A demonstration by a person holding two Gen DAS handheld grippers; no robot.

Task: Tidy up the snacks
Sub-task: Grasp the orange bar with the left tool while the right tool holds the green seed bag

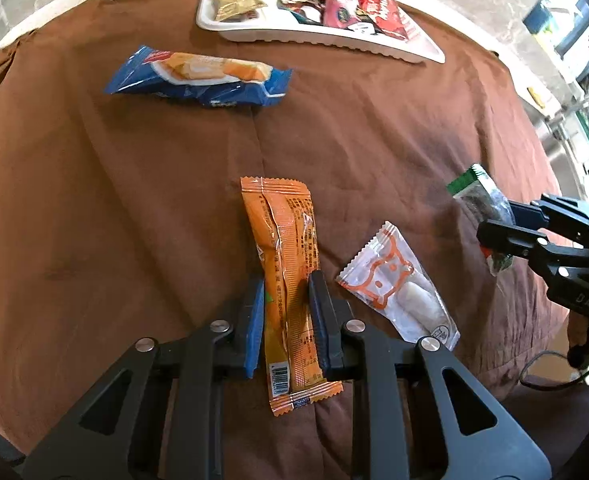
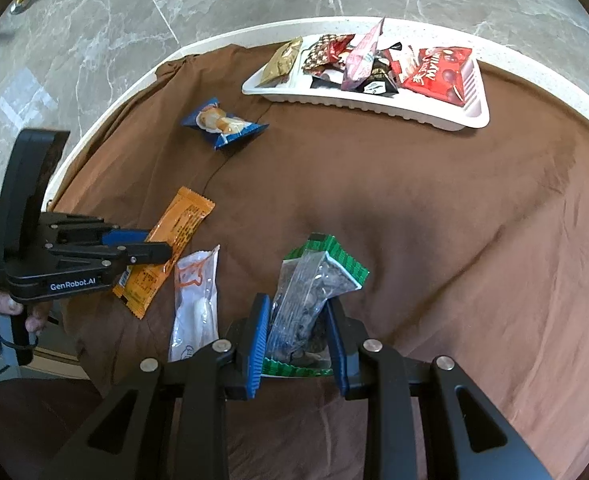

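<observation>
Left gripper (image 1: pixel 287 296) pinches the orange pack (image 1: pixel 290 280); right gripper (image 2: pixel 299 330) pinches the green pack (image 2: pixel 314 292). Lift both gently (they crinkle) toward the far tray (image 2: pixel 358 104).

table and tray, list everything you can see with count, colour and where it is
tray: 1, white, far side of the table
snacks in the tray: several; gold, red, pink, dark
blue packet: 1, on the cloth near the tray
orange packet: 1, between the left gripper's fingers
clear packet: 1, orange print, beside the orange one
green-edged packet: 1, between the right gripper's fingers
cloth: 1, brown, covering the table
left gripper: 1, black, blue pads
right gripper: 1, black, blue pads
</observation>
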